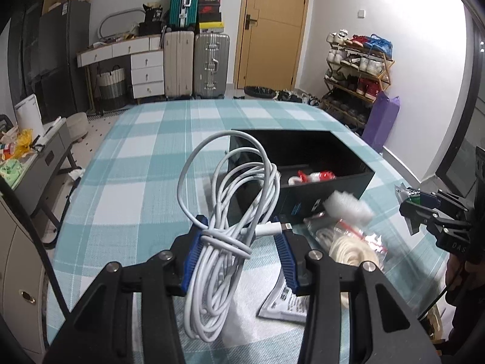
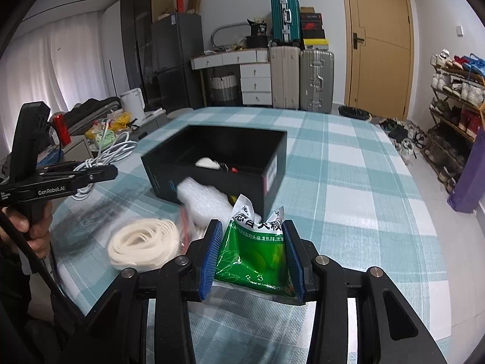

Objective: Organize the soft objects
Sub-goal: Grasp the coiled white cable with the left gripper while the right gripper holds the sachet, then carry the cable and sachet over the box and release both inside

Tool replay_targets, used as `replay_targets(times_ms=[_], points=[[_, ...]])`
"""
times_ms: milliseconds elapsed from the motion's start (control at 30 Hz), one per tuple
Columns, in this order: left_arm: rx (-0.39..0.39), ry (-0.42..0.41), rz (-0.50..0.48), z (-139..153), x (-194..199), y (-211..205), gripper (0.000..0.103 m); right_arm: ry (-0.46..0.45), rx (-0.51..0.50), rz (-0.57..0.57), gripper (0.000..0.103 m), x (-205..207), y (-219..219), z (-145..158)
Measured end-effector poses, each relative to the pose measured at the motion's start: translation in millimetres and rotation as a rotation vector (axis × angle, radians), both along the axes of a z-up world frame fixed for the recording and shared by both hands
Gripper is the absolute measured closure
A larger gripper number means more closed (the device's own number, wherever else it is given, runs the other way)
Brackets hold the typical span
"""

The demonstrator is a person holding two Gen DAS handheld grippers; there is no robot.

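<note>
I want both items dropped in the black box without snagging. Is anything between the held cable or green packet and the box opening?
Nothing visible blocks the top of the black box. The white cable hangs in the left gripper; the right gripper holds the green packet. White foam leans on the near wall only.

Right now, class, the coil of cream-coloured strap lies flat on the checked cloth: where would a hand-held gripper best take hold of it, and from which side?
Probably from above, with one finger through the open middle and one outside, pinching one side of the coil of cream strap. It lies flat, so a sideways approach offers little height to pinch. The far side is crowded by the clear bag and white foam piece, so take the near side.
</note>
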State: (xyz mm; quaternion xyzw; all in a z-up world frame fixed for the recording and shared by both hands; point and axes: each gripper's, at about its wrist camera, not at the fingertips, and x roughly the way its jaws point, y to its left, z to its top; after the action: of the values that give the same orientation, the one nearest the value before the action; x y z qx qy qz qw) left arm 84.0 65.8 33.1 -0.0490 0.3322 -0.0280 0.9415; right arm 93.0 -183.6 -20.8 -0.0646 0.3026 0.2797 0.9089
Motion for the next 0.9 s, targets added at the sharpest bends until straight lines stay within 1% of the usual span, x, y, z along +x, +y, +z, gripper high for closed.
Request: replay_targets(times_ms=[333,700,900], points=[[0.011,-0.062,-0.011,23,8,-15,0.059,-0.043,0.044,0.036,0.063,-3,15,17],[0.011,-0.066,-0.028,29,33,-27,0.059,-0.072,0.063,0.057,0.063,5,27,31],[0.006,-0.052,-0.033,26,48,-34,0.059,-0.073,0.073,0.074,0.063,16,34,34]])
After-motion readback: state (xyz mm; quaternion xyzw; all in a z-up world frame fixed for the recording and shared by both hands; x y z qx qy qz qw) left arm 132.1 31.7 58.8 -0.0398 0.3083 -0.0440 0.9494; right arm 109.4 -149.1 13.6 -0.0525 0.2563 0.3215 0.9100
